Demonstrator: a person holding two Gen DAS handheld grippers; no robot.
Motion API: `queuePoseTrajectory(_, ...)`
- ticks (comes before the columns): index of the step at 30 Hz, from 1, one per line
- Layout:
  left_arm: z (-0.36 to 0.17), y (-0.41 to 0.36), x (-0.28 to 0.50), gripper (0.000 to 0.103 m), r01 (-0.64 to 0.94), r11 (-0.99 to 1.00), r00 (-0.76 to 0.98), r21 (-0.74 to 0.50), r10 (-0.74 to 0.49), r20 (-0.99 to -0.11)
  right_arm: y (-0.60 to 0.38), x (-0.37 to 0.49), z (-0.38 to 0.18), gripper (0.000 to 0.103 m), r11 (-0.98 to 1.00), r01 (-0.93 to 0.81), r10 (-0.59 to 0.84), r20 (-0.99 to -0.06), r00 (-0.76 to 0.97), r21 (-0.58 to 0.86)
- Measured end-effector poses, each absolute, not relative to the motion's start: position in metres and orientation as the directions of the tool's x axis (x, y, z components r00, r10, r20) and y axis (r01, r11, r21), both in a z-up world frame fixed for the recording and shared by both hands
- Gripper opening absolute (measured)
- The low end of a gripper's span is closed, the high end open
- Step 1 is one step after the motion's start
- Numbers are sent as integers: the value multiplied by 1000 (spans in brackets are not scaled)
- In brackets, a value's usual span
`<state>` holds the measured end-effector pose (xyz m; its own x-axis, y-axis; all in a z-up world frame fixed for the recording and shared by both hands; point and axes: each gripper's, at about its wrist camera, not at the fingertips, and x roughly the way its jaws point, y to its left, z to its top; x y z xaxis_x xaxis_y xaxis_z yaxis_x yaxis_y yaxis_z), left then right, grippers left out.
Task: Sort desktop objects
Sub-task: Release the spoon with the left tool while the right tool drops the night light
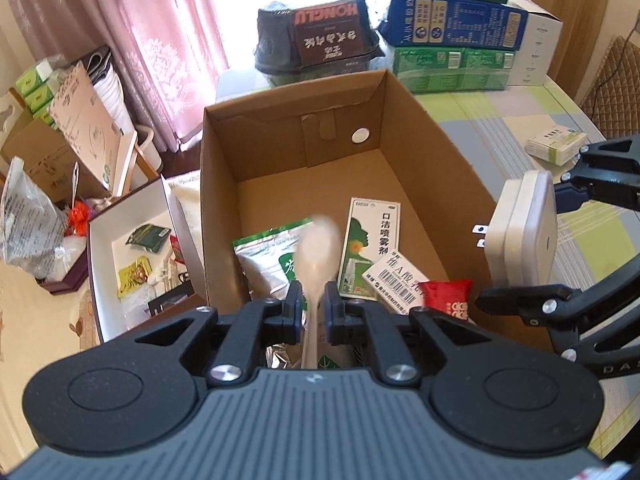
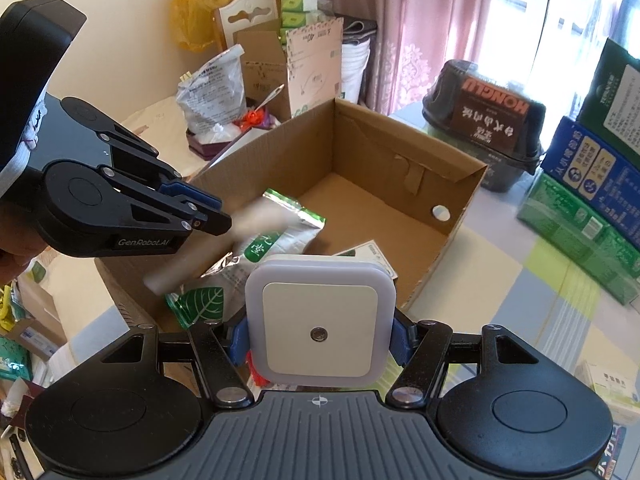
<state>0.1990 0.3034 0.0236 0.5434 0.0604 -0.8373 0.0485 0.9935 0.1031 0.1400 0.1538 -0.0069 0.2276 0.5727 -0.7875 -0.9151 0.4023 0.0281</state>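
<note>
A: Left wrist view: your spoon [image 1: 316, 264], light, stiff and slick, sits clamped by its handle in the left gripper [image 1: 313, 300], above the box [image 1: 224, 184].

B: Your right gripper [image 2: 320, 340] squeezes the night light [image 2: 320, 320] by its edges.

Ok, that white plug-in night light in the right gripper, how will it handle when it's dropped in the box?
The night light looks like a rigid, probably light plastic square, so it shouldn't flex. Its smooth rounded edges could slip in the right gripper. Flat-faced, it should land without rolling, though its prongs may tilt it.
</note>
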Motion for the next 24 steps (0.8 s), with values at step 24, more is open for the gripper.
queuePoseTrajectory(24,23,311,176,15,33,992,538,118,82,-839,146,145,2,74,413,-909,626,-743,237,57)
